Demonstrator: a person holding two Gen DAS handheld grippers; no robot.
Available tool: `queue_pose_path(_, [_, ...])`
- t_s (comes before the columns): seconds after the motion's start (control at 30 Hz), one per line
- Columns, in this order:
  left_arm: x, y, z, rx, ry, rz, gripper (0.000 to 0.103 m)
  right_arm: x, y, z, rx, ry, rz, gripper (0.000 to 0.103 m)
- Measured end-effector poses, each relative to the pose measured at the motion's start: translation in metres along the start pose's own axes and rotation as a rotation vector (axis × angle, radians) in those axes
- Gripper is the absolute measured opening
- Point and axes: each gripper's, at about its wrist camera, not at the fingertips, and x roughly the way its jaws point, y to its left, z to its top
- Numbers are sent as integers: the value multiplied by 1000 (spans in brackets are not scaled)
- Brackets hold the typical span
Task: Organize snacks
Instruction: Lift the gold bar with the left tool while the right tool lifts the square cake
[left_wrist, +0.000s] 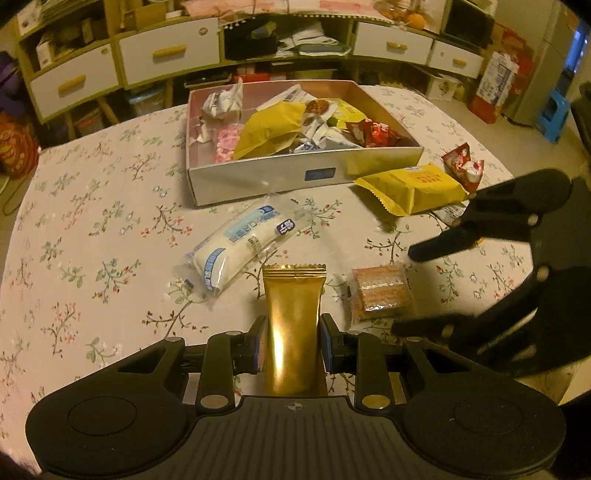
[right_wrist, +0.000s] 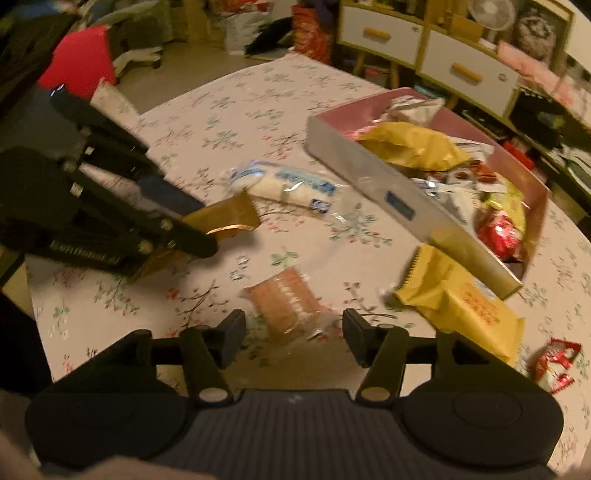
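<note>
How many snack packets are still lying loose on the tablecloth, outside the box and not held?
4: white-and-blue packet before the box; clear cracker pack nearest the right gripper; yellow packet and red wrapper by the box's corner. More may be hidden.

No print can be read: blue lettering on the white snack packet (left_wrist: 240, 247) and the box's blue label (left_wrist: 320, 174) stay blurred.

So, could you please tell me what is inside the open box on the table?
The box holds a yellow pouch, a pink packet, white wrappers and a red wrapper; anything beneath the pile is hidden.
</note>
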Motion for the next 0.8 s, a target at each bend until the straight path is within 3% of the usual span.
queue_pose_path(0.2, [6, -5, -2, 23, 19, 21, 26, 17, 10, 6, -70, 33, -42, 54])
queue_pose_path(0.5, [15, -4, -3, 31, 39, 25, 27, 26, 9, 10, -71, 40, -33, 51])
queue_pose_path(0.6, [17, -3, -2, 30, 41, 27, 27, 26, 9, 11, -66, 36, -26, 41])
queue_pose_path(0.73, [18, -4, -2, 33, 44, 28, 27, 24, 10, 11, -70, 29, -31, 20])
queue_pose_path(0.8, [18, -4, -3, 33, 46, 28, 27, 23, 9, 11, -64, 28, -29, 18])
